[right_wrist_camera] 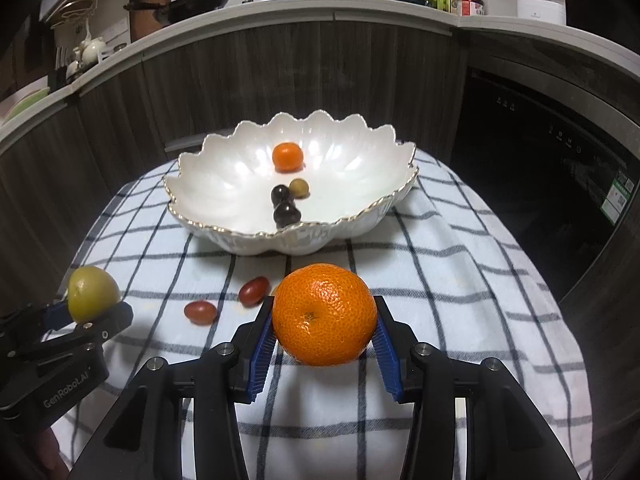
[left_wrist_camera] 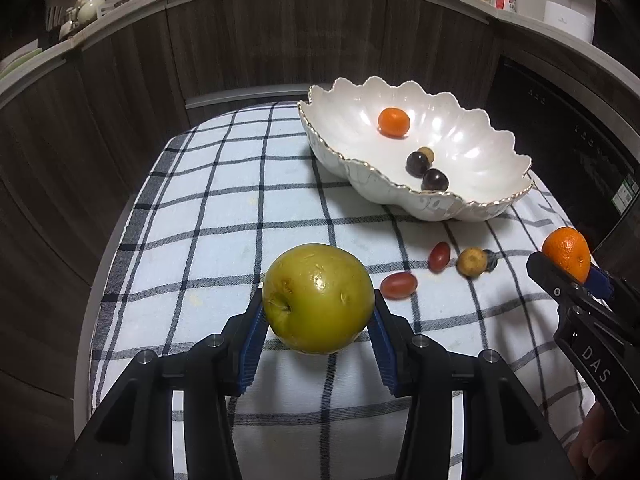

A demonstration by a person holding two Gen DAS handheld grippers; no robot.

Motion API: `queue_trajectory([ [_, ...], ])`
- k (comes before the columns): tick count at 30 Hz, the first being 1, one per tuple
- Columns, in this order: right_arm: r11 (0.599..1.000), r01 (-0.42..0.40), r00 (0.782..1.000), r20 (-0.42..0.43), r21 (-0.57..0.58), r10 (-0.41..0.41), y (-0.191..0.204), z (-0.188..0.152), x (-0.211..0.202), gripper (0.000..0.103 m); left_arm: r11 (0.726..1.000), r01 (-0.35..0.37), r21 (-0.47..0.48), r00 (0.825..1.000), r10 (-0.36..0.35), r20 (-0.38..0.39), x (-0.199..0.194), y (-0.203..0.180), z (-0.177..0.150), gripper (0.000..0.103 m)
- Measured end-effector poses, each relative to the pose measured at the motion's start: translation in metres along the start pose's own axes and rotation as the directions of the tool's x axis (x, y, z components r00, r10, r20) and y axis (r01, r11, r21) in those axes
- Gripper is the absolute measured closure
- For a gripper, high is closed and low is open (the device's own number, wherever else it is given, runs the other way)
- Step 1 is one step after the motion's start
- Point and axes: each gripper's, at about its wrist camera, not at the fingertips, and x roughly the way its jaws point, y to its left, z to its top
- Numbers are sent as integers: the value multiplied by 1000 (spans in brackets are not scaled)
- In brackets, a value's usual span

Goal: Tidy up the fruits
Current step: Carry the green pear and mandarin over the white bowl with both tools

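Note:
My left gripper (left_wrist_camera: 319, 308) is shut on a green apple (left_wrist_camera: 318, 298); it also shows at the left of the right wrist view (right_wrist_camera: 93, 293). My right gripper (right_wrist_camera: 325, 320) is shut on a large orange (right_wrist_camera: 325, 314), seen at the right edge of the left wrist view (left_wrist_camera: 567, 254). A white scalloped bowl (right_wrist_camera: 224, 188) stands beyond on the checked cloth. It holds a small orange (right_wrist_camera: 287, 156), two dark grapes (right_wrist_camera: 285, 213) and a small tan fruit (right_wrist_camera: 299, 188). Two red grapes (left_wrist_camera: 398, 285) and a tan fruit (left_wrist_camera: 471, 262) lie on the cloth.
The checked cloth (left_wrist_camera: 224, 208) covers a small table with edges falling away left and right. Dark wood cabinet fronts (right_wrist_camera: 280, 80) stand behind, and a black appliance (right_wrist_camera: 540, 168) at the right. A counter above carries bottles and kitchenware.

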Motion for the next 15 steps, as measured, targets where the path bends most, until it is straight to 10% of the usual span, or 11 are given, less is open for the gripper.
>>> queue_trajectory([
  [15, 999, -22, 997, 72, -38, 25, -14, 27, -13, 56, 1000, -16, -21, 1000, 17, 11, -14, -20, 20, 56],
])
